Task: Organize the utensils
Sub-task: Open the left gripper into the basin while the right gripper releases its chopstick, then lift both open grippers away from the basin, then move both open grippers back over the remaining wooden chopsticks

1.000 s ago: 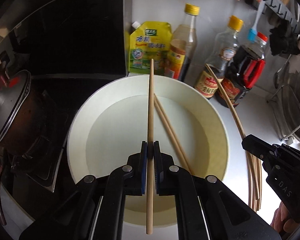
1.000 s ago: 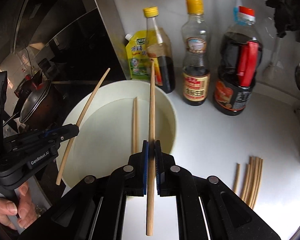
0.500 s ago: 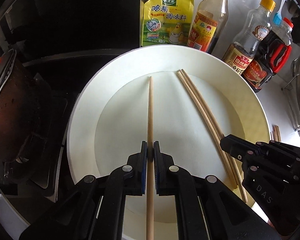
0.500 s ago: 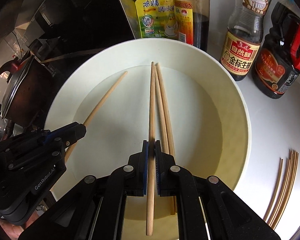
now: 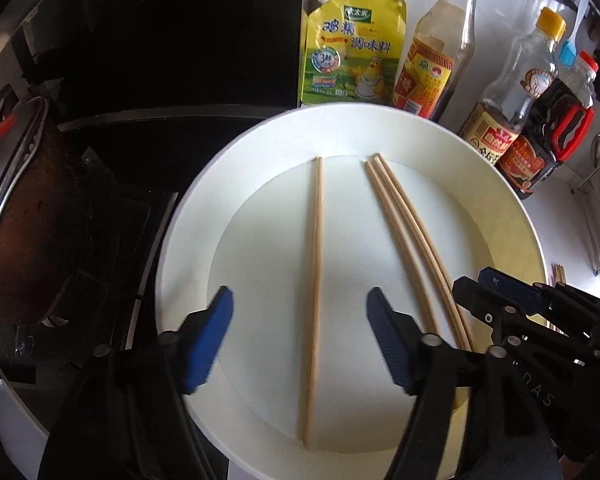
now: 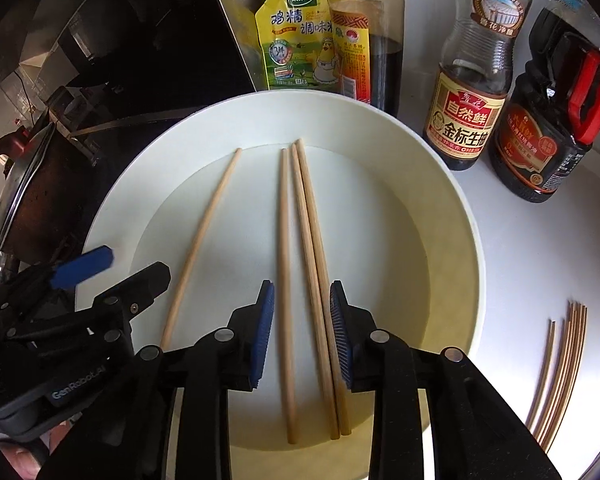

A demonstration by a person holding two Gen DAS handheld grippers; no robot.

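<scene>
Chopsticks are lying in the white bowl (image 6: 452,200) on the counter (image 6: 540,264); one single chopstick (image 5: 315,288) is resting alone toward the left of the bowl floor, and three chopsticks (image 6: 300,280) are lying close together in the right wrist view, the right two touching along their length; in the left wrist view only two of that group are showing, the rest being hidden behind the right tongs. The left tongs (image 5: 300,336) are standing wide open above the single chopstick, gripping nothing, with the chopstick lying between the blue pads (image 5: 208,340) without touching them; the right tongs (image 6: 302,332) are open more narrowly, straddling the group of three, the right pad sitting just beside the outermost stick; whether it is touching cannot be told. A bundle of spare chopsticks (image 6: 560,376) is lying on the counter to the right of the bowl, well apart from it. Behind the bowl a yellow seasoning pouch (image 5: 350,48), a tall sauce bottle (image 5: 432,52), a soy sauce bottle (image 6: 474,80) and a dark jug with a red handle (image 6: 556,128) are standing against the wall; a lidded pot (image 5: 16,216) is sitting on the stove at the left.
</scene>
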